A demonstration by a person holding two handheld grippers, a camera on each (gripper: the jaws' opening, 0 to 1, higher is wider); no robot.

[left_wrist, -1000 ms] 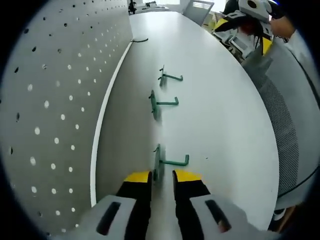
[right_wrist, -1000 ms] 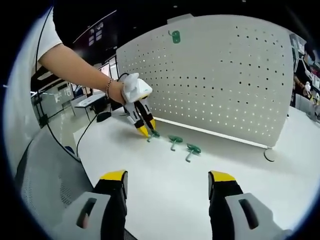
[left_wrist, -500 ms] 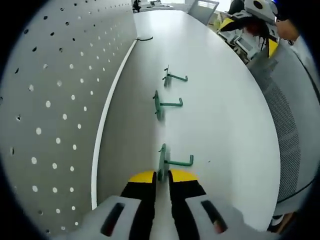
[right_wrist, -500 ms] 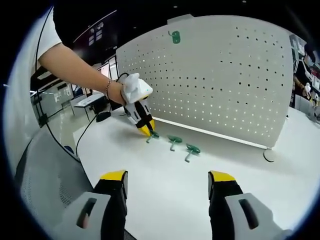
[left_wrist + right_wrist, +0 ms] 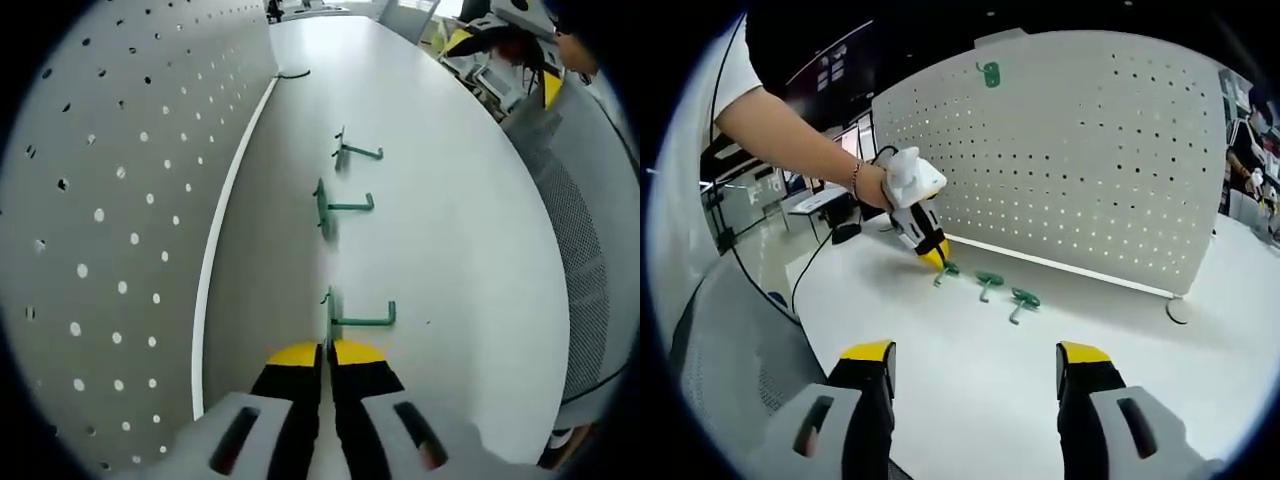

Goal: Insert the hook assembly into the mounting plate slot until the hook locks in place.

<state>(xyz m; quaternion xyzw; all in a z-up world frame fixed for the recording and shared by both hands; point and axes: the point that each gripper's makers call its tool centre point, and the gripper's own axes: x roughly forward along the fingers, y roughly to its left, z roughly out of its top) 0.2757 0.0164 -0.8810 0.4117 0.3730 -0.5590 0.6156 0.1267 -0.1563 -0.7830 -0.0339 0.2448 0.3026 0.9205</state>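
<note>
Early days on this one. The left gripper (image 5: 326, 352) has its yellow-tipped jaws pinched together on the flat back plate of the nearest green metal hook (image 5: 345, 318), which lies on the white bench (image 5: 450, 230) just past the tips, its arm pointing toward 3 o'clock in the left gripper view. So the grab looks done, but the hook doesn't look lifted off the bench yet, as far as I can judge.

Two more green hooks sit in a row beyond it: the middle hook (image 5: 335, 205) at about 12 o'clock from the held one, then the far hook (image 5: 352, 152) further on the same line. The grey perforated pegboard (image 5: 110, 200) stands along the bench edge, filling the 9 o'clock side of that view.

From the right gripper view you can see one green hook already mounted (image 5: 990, 73) near the top of the pegboard, at roughly 12 o'clock. The right gripper (image 5: 975, 385) is spread wide with nothing in it, well back from the hooks.

Still left: lift, carry up to the board, seat the hook into a slot until it locks.
</note>
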